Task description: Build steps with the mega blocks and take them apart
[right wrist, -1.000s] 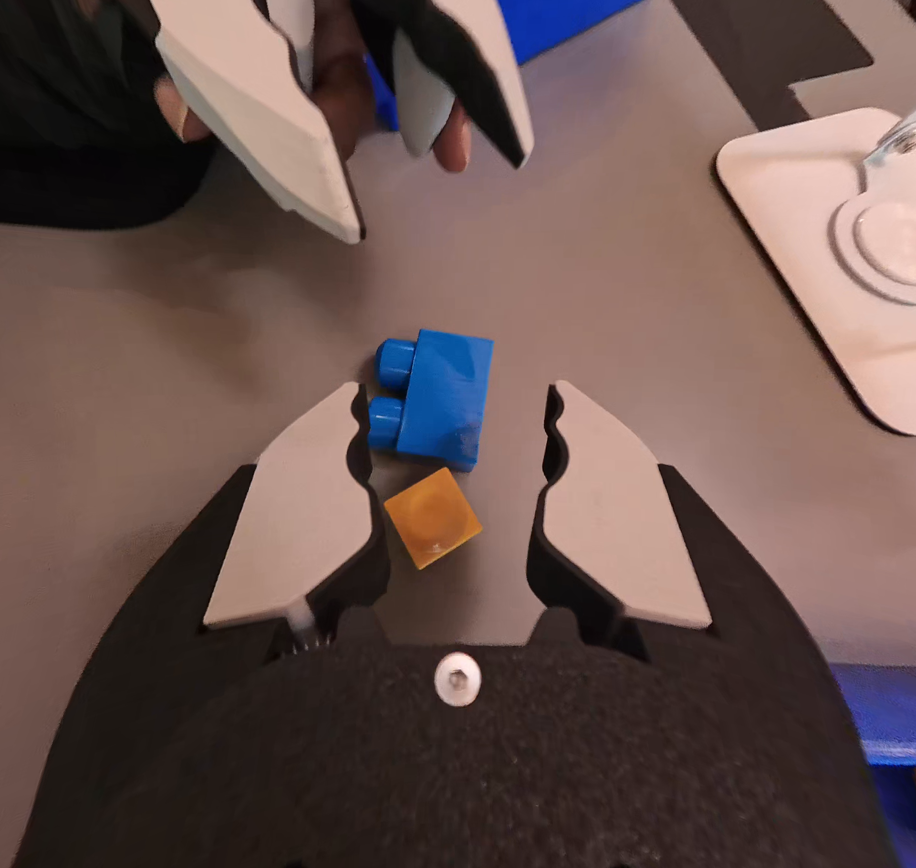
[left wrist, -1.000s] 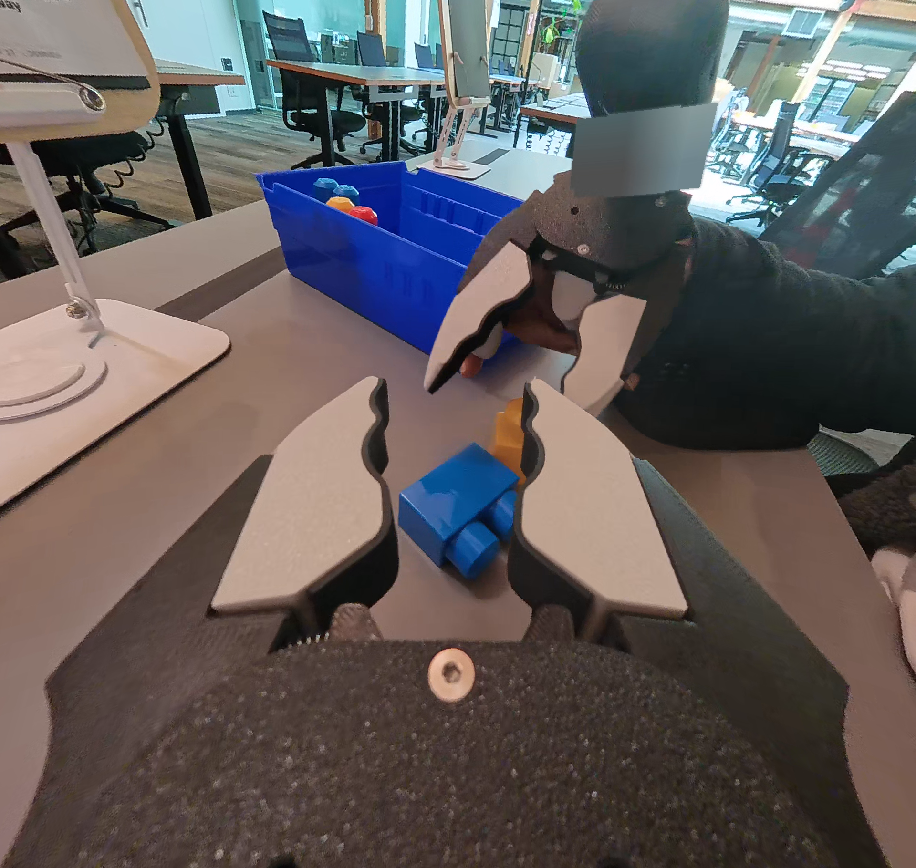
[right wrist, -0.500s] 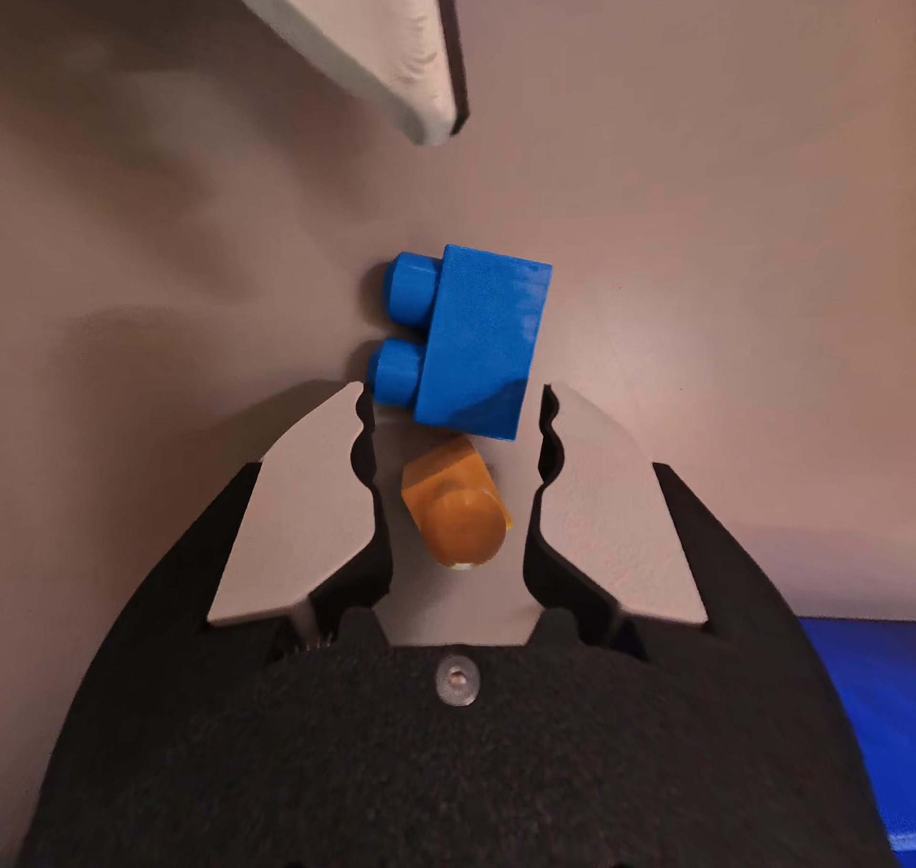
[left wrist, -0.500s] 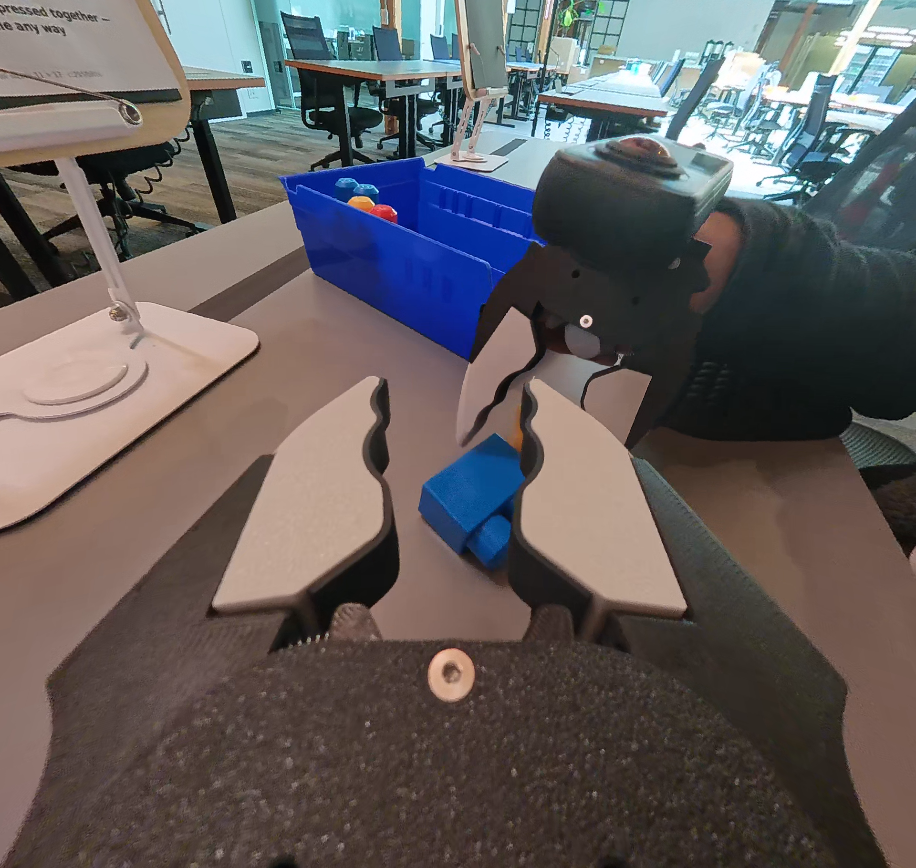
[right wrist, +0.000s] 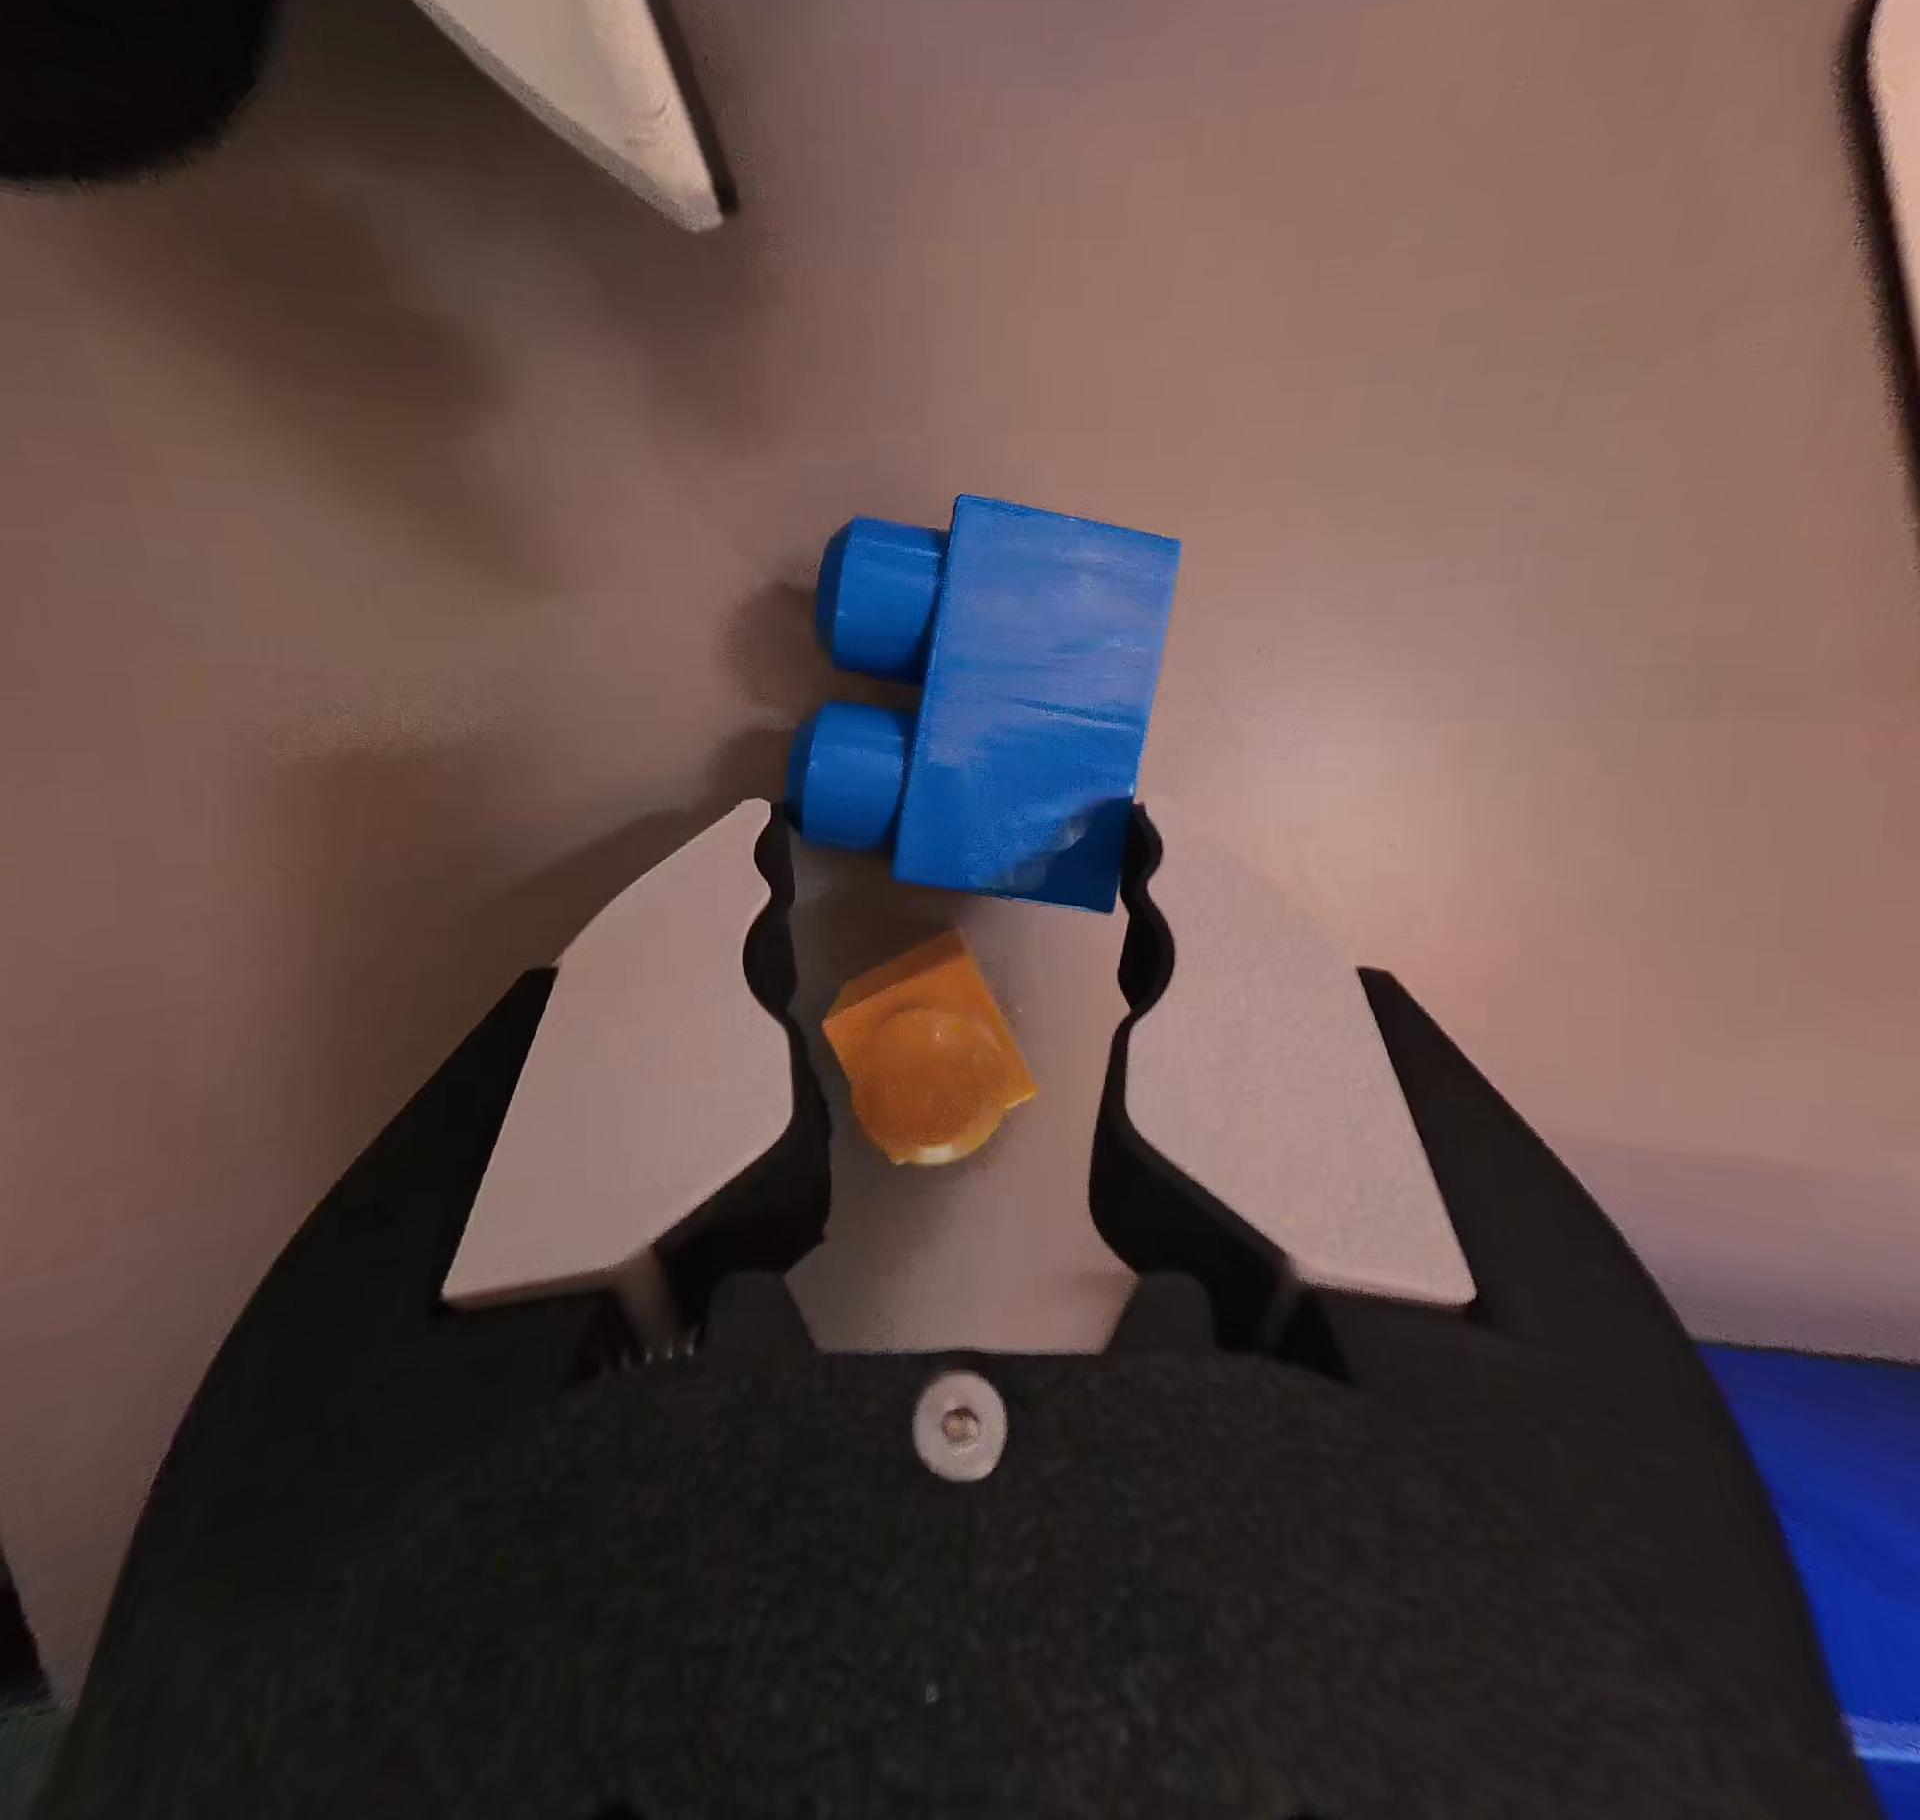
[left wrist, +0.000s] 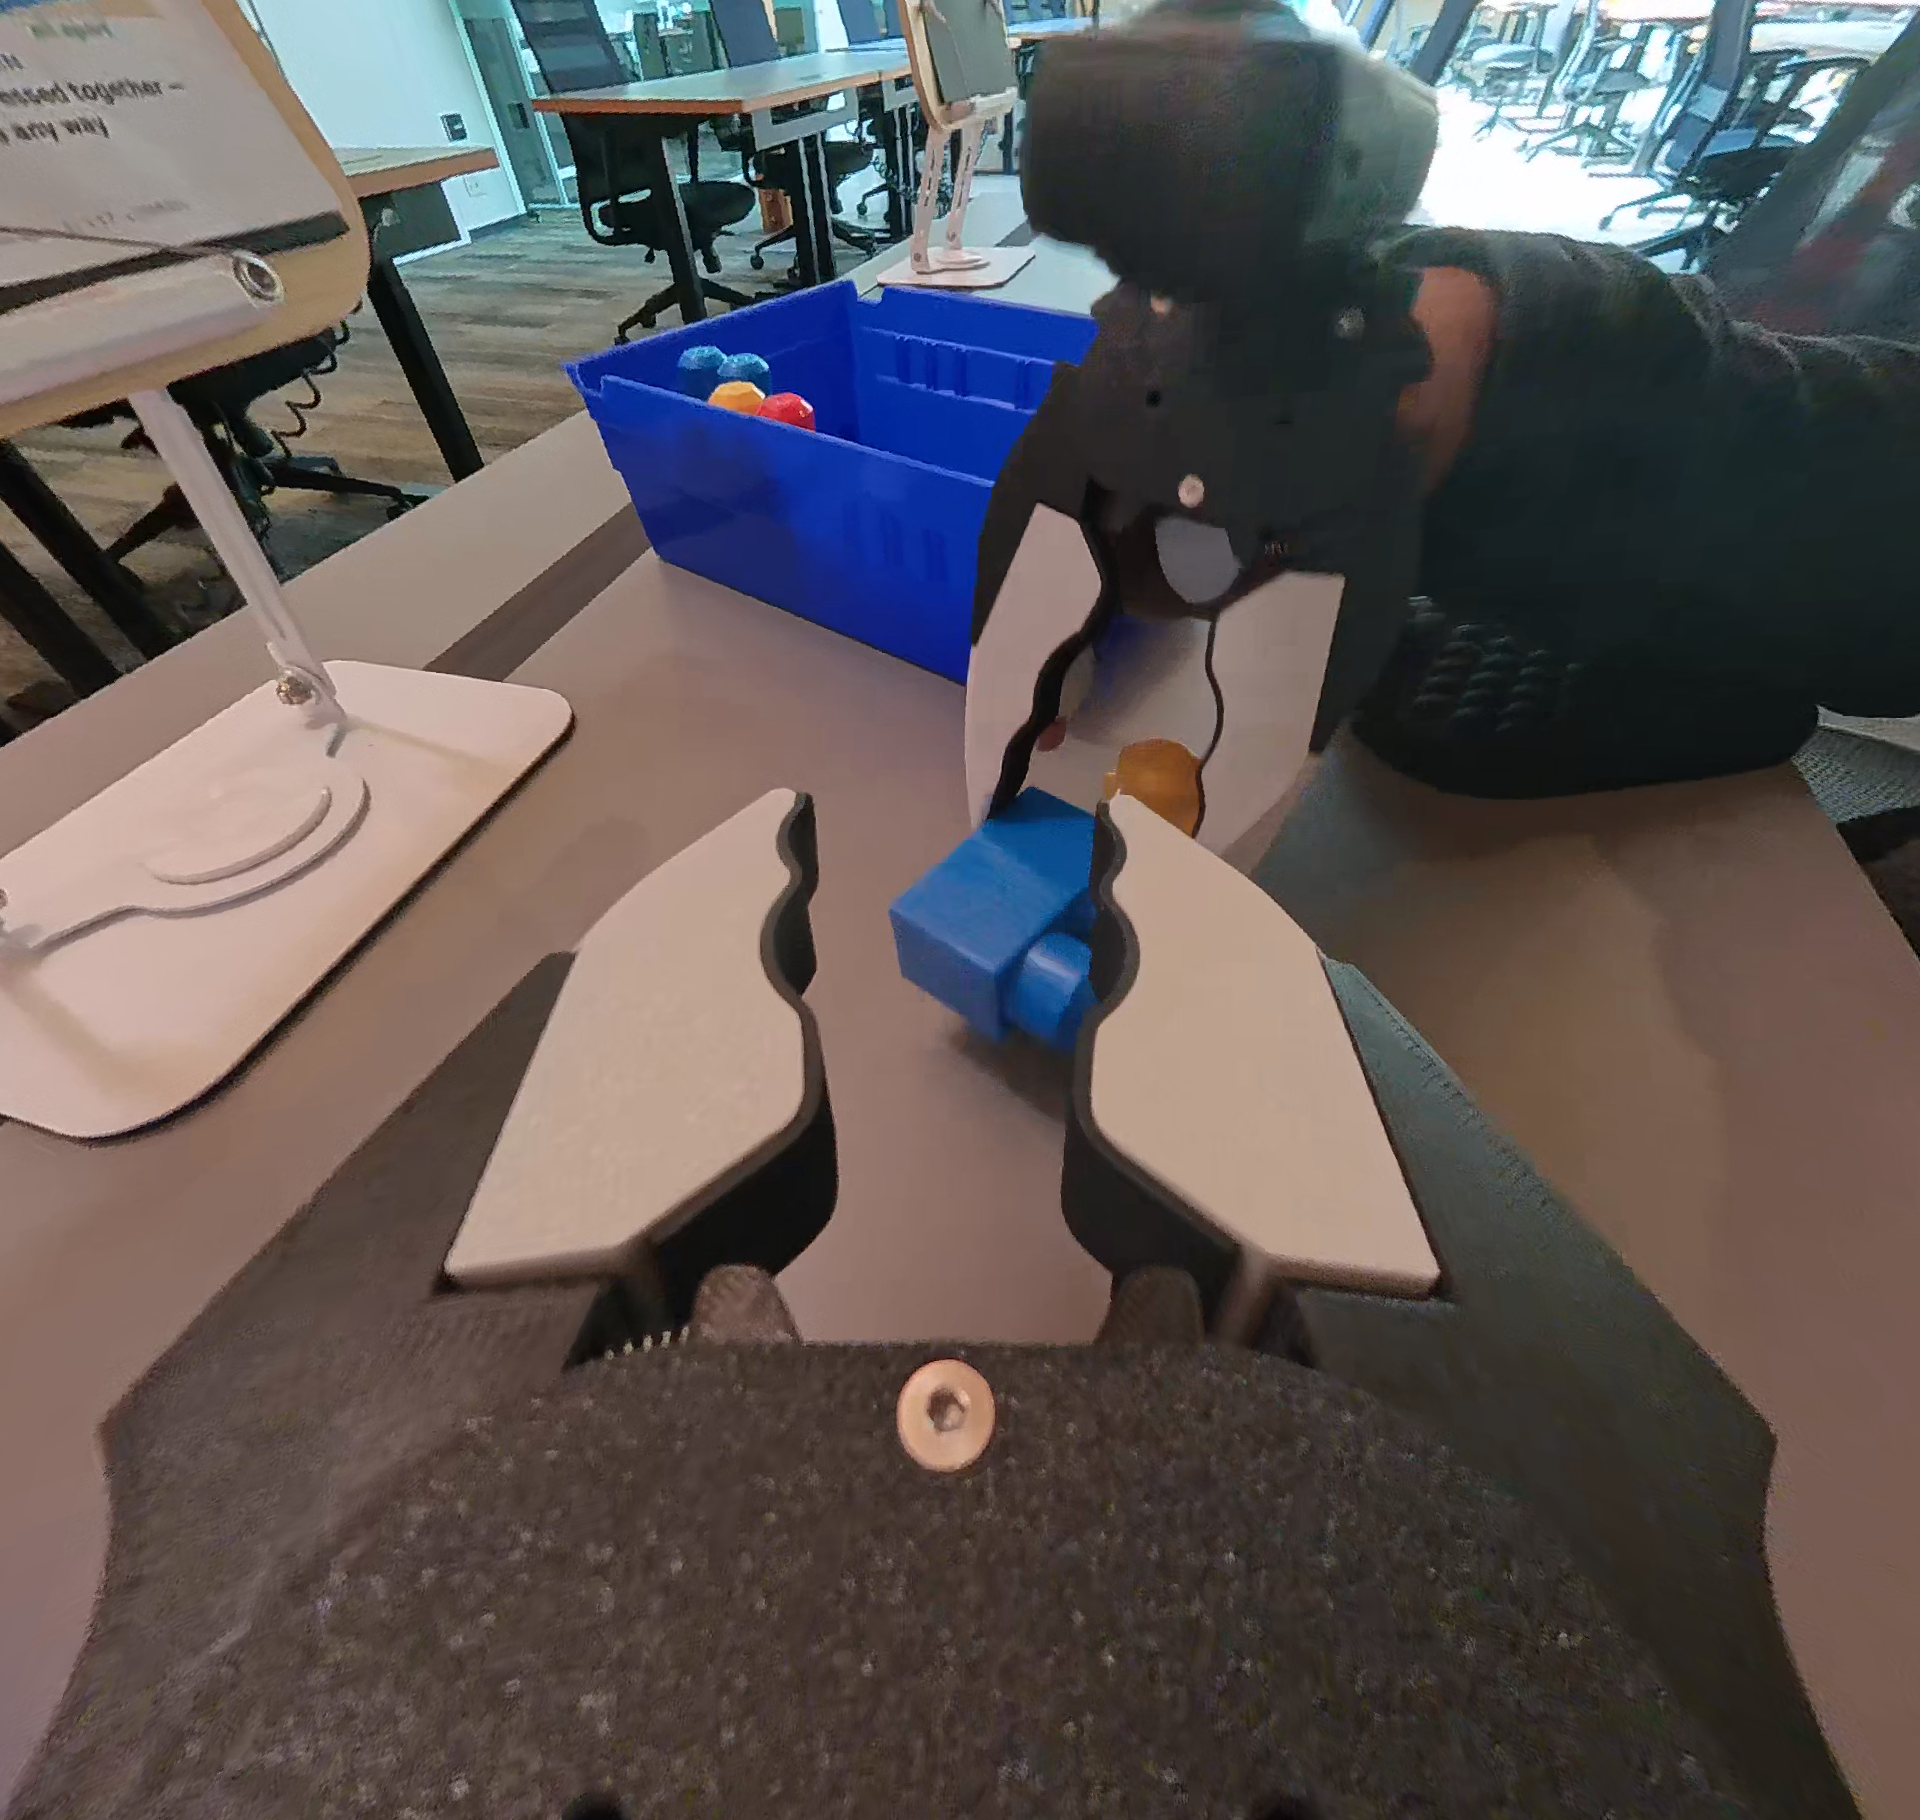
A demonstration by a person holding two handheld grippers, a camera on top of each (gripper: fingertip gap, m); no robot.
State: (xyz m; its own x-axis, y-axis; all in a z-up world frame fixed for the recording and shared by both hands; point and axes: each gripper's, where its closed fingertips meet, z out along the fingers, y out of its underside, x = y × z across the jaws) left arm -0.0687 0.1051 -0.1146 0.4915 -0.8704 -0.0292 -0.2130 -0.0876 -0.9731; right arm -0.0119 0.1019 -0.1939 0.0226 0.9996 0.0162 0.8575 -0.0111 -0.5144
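Observation:
A blue two-stud block [left wrist: 987,929] lies on its side on the grey table, its studs against my left gripper's right finger. My left gripper [left wrist: 951,835] is open and empty, with the block just ahead between its tips. A small orange one-stud block [right wrist: 930,1053] stands right behind the blue block [right wrist: 1039,700]. My right gripper [right wrist: 951,820] is open and straddles the orange block without clamping it; its tips reach the blue block's near end. In the left wrist view the right gripper [left wrist: 1101,794] points down over the orange block [left wrist: 1153,783].
A blue bin [left wrist: 810,513] with several coloured blocks [left wrist: 743,388] stands behind the work spot; its corner shows in the right wrist view [right wrist: 1818,1562]. A white stand base [left wrist: 208,866] sits at the left. A person's dark sleeve [left wrist: 1662,523] rests at the right. The left gripper's tips are roughly 10 centimeters from the right gripper's.
My right gripper has come down around the orange block and its jaws have narrowed a little. My left gripper has moved closer to the blue block.

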